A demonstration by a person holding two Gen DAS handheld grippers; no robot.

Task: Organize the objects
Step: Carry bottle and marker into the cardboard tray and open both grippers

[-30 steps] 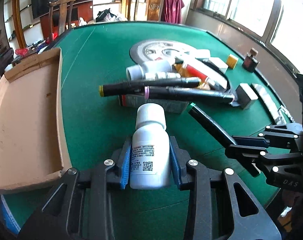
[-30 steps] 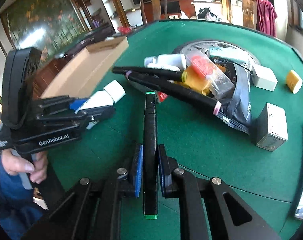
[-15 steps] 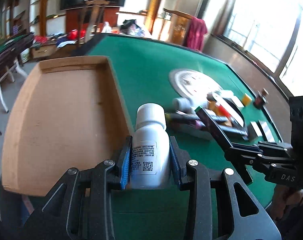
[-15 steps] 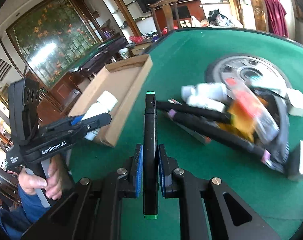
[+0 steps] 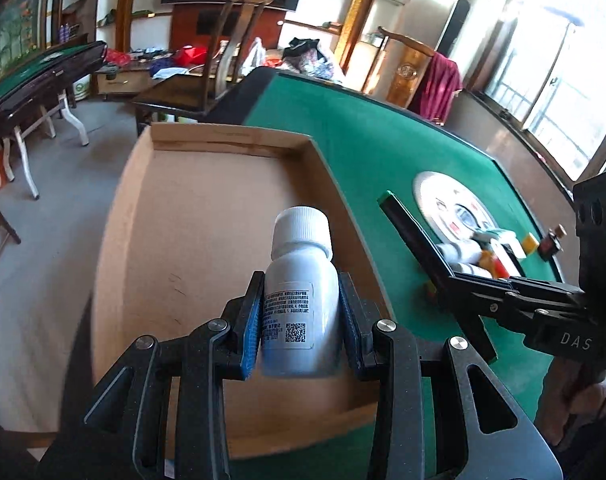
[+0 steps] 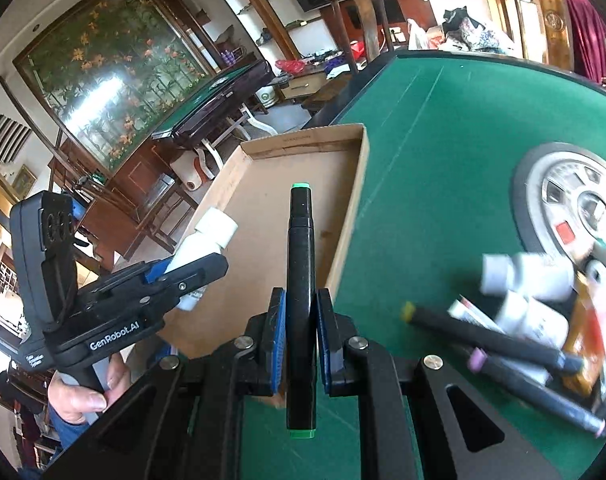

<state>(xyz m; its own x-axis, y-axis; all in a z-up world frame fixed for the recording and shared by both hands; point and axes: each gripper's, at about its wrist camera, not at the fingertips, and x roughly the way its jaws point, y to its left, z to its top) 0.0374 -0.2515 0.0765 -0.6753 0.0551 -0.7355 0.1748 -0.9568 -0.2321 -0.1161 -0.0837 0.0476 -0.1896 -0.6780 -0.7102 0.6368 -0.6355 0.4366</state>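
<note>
My left gripper (image 5: 301,316) is shut on a white pill bottle (image 5: 301,280) with a white cap and holds it above the near part of the shallow cardboard tray (image 5: 207,216). My right gripper (image 6: 299,336) is shut on a black marker with green ends (image 6: 301,272), its tip over the tray's (image 6: 263,216) right side. In the left wrist view the marker (image 5: 419,244) and right gripper show at the right, over the green table. In the right wrist view the left gripper (image 6: 199,268) with the bottle (image 6: 209,240) shows at the left.
A pile of markers (image 6: 487,340), white bottles (image 6: 527,276) and small boxes lies on the green felt table (image 6: 443,132) to the right, by a round silver centre plate (image 6: 575,204). The tray sits at the table's left edge. Chairs and another table stand beyond.
Both grippers have swung left from the pile toward the cardboard tray, each carrying its object. The bottle now hangs over the tray and the marker tip reaches over the tray's right wall.
</note>
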